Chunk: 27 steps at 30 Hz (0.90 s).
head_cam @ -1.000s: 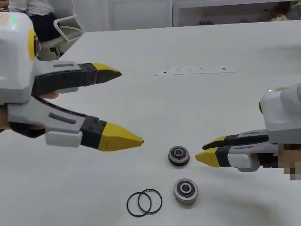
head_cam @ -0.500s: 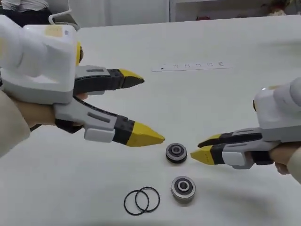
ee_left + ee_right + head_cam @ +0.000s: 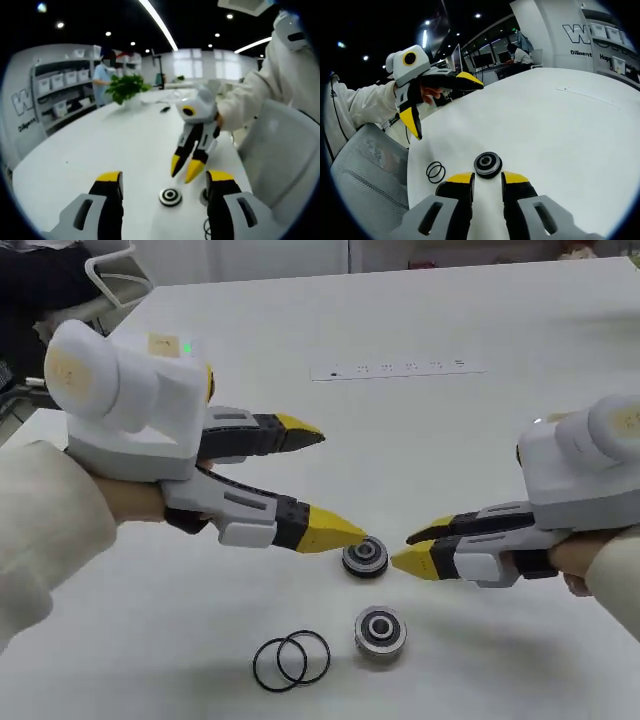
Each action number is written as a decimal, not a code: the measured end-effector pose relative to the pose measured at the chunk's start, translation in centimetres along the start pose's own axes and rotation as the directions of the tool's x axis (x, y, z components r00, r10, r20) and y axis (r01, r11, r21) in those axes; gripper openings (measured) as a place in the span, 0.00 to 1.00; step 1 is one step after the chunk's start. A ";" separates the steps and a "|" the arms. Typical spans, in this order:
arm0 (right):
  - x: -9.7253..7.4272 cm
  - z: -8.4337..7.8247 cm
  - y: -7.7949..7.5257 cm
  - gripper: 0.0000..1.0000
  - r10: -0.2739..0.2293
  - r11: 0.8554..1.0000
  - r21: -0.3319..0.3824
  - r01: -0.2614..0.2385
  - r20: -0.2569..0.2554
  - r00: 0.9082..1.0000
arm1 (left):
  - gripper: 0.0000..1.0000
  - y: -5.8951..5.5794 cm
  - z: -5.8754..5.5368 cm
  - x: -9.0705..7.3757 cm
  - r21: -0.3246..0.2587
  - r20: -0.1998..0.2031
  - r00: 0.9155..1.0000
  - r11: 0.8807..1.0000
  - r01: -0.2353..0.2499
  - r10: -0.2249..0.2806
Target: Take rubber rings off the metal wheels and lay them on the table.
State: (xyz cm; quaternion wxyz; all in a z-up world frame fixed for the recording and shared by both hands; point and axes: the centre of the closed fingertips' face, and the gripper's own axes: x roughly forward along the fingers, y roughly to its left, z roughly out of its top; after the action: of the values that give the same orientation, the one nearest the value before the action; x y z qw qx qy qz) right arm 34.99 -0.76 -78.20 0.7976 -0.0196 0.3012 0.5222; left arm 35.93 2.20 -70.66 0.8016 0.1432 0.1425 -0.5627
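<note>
Two small metal wheels lie on the white table (image 3: pixel 470 440). The farther wheel (image 3: pixel 365 556) (image 3: pixel 170 196) (image 3: pixel 487 165) has a dark rim; the nearer wheel (image 3: pixel 381 630) looks bare grey. Two loose black rubber rings (image 3: pixel 290 660) (image 3: pixel 436 171) overlap left of the nearer wheel. My left gripper (image 3: pixel 335 485) (image 3: pixel 165 177) (image 3: pixel 445 107) is wide open, its lower tip almost touching the farther wheel from the left. My right gripper (image 3: pixel 408 548) (image 3: pixel 487 180) (image 3: pixel 184 172) points at that wheel from the right, jaws a narrow gap apart and empty.
A flat white strip with small marks (image 3: pixel 397 369) lies farther back on the table. A chair (image 3: pixel 110 280) stands off the far left corner. In the left gripper view, a potted plant (image 3: pixel 125 87) sits at the table's far end, with shelves behind it.
My left gripper has moved right and down, bringing its lower tip up to the farther wheel. My right gripper has edged left toward that wheel. Wheels and rings lie as before.
</note>
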 end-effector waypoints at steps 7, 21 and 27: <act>0.6 -0.1 -0.2 0.18 0.006 1.000 -0.023 -0.006 -0.007 1.000 | 0.58 0.3 -1.0 1.4 0.007 -0.008 1.000 1.000 0.003 -0.003; 1.7 -1.4 -0.3 0.20 0.021 0.990 -0.140 -0.029 -0.060 0.998 | 0.42 0.2 -4.0 3.7 0.011 -0.074 0.997 1.000 0.007 -0.006; 2.0 -1.3 -0.4 0.21 0.022 0.986 -0.162 -0.031 -0.059 0.998 | 0.37 0.0 -5.1 4.1 0.007 -0.103 0.995 1.000 0.013 -0.012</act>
State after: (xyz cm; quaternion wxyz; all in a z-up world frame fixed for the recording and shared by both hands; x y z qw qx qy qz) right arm 35.30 0.24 -80.42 0.7774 -0.0955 0.2805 0.5549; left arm 36.90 0.65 -76.98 0.7891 0.1742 0.1826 -0.5600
